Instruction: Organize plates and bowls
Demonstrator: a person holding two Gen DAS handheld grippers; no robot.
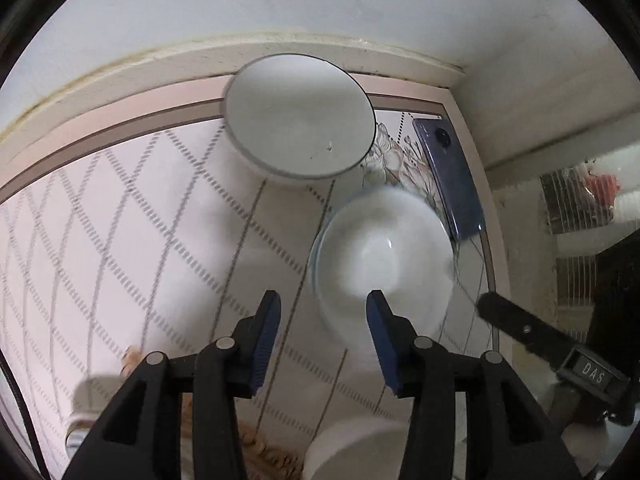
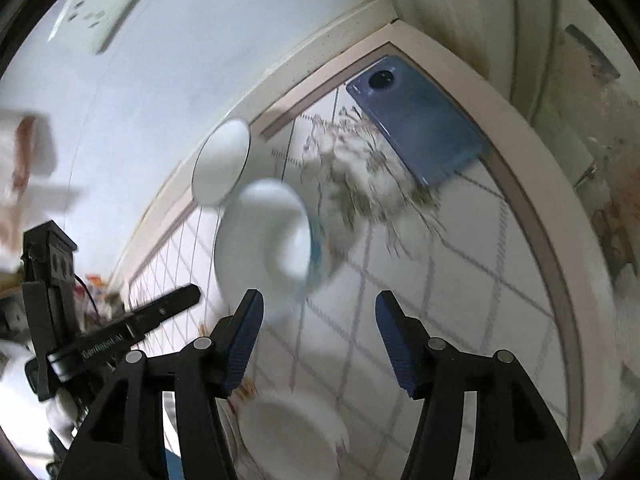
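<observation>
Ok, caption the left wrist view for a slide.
Open left gripper above a white bowl; second bowl and phone beyond.

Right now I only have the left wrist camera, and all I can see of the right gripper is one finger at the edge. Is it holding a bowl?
Observer: No. In the right wrist view the right gripper has its jaws apart, and nothing is clamped between them.
Operator: What is closest to it?
Observer: A white dish shows at the bottom of that view, between the bases of the two fingers. It is too blurred to tell whether it is a plate or a bowl.
Operator: Anything on the wall I am missing?
Observer: A white wall socket sits high on the wall, at the upper left of that view.
</observation>
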